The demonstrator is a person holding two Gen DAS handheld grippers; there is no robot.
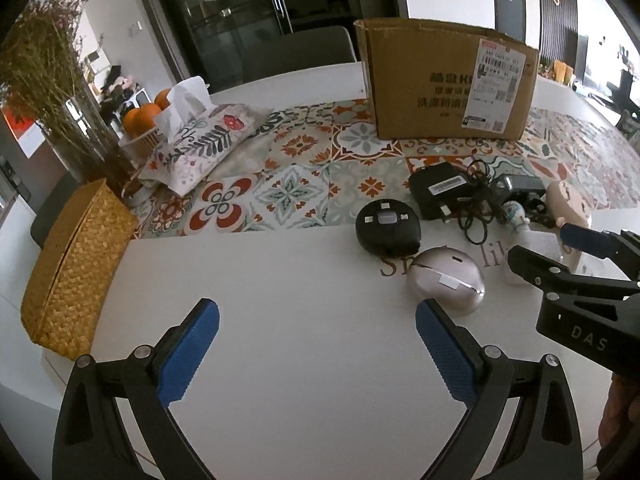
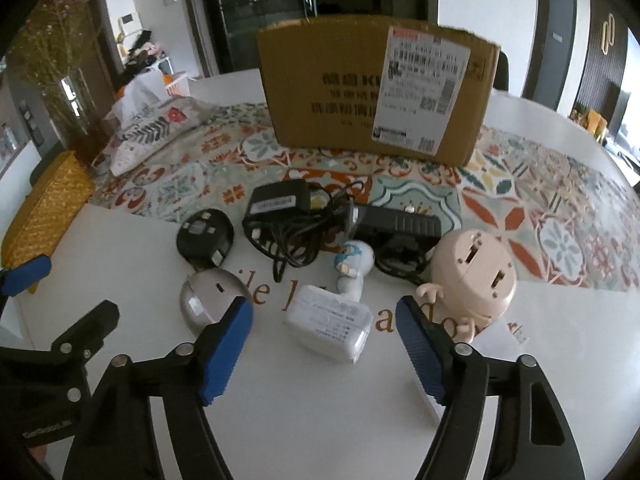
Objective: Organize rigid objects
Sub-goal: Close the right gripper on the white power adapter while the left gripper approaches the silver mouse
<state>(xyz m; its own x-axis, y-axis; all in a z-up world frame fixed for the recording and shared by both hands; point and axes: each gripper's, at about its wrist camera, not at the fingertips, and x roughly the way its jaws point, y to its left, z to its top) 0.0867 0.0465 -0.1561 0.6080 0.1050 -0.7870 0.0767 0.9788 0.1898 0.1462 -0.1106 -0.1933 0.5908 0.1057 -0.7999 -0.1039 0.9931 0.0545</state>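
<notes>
Cardboard box (image 2: 372,88) upright at the far side of the table (image 2: 320,400), on the patterned runner; open top presumed, inside hidden. Clutter spread on the near side of it: black adapter (image 2: 276,202) with tangled cord, second black block (image 2: 396,224), black puck (image 2: 205,236), pinkish mouse-like shell (image 2: 214,300), beige doll head (image 2: 474,276), small blue-white figurine (image 2: 354,266), white charger (image 2: 328,328).

Right gripper (image 2: 324,348) nearer the pile: charger straight ahead and slightly below, lying between the blue pads but clear of both, long axis slanting from upper left to lower right, roughly across the gap. Jaws moderately wide, empty. Probably next pick.

Left gripper (image 1: 318,350) wide, empty, over bare table; shell just past its right pad, puck further on.

Hard to read: printed lettering on the table half covered; cords knotted, ends untraceable; charger's prongs not visible; a white card by the doll partly behind the right finger.
</notes>
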